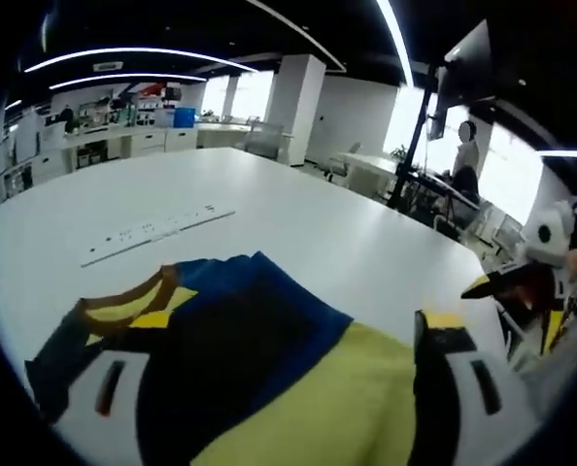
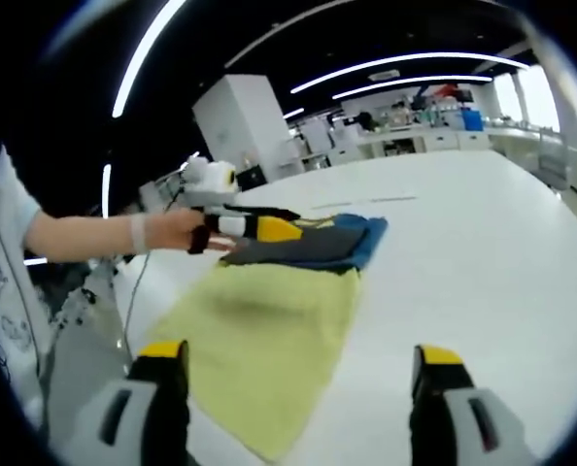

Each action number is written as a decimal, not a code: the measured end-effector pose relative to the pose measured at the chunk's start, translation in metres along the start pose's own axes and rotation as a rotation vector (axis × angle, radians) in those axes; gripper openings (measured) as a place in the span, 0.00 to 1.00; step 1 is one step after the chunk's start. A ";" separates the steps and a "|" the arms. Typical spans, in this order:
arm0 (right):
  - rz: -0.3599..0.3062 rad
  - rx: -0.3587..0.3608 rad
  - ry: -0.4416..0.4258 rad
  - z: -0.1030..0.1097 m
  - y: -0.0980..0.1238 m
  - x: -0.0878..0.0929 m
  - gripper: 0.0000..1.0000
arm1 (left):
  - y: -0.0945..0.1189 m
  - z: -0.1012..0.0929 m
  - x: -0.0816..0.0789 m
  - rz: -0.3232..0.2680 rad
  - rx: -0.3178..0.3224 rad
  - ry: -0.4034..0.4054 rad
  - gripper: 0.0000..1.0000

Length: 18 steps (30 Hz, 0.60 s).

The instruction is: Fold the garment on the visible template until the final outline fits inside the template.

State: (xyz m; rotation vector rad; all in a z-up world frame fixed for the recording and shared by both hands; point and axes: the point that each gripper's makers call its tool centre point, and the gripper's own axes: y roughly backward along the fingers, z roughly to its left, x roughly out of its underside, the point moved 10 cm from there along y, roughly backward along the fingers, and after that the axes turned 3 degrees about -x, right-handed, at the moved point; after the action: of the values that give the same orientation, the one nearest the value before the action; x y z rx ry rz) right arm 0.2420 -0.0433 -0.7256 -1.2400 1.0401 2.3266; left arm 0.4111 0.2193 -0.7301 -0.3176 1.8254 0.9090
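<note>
The garment [image 2: 269, 330] lies flat on the white table [image 2: 483, 252]. It is yellow, with a blue and dark part [image 2: 342, 241] at its far end. In the left gripper view my left gripper [image 1: 284, 320] stands open right over that blue and dark part [image 1: 240, 330], its jaws wide apart on either side of the cloth. In the right gripper view a hand holds the left gripper [image 2: 254, 228] at the garment's far left corner. My right gripper [image 2: 298, 383] is open above the near end of the yellow cloth, with nothing clamped.
A thin white strip with dark marks [image 1: 157, 233] lies on the table beyond the garment. The right gripper [image 1: 522, 282] shows at the table's right edge. A person [image 1: 463, 150] stands far off by desks and shelves. The table edge [image 2: 104, 320] runs left of the garment.
</note>
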 end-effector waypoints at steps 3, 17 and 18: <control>-0.008 -0.007 0.015 0.002 -0.002 -0.006 0.96 | 0.012 0.008 0.002 -0.002 -0.016 0.008 0.96; 0.007 -0.025 0.085 0.010 -0.009 -0.012 0.93 | 0.073 0.018 0.033 -0.008 -0.105 0.063 0.92; 0.011 -0.025 0.091 0.010 -0.008 -0.012 0.92 | 0.076 0.017 0.035 -0.004 -0.109 0.069 0.92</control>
State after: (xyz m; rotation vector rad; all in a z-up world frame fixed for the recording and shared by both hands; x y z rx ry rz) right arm 0.2475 -0.0294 -0.7161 -1.3647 1.0520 2.3172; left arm 0.3631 0.2894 -0.7308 -0.4259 1.8405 1.0080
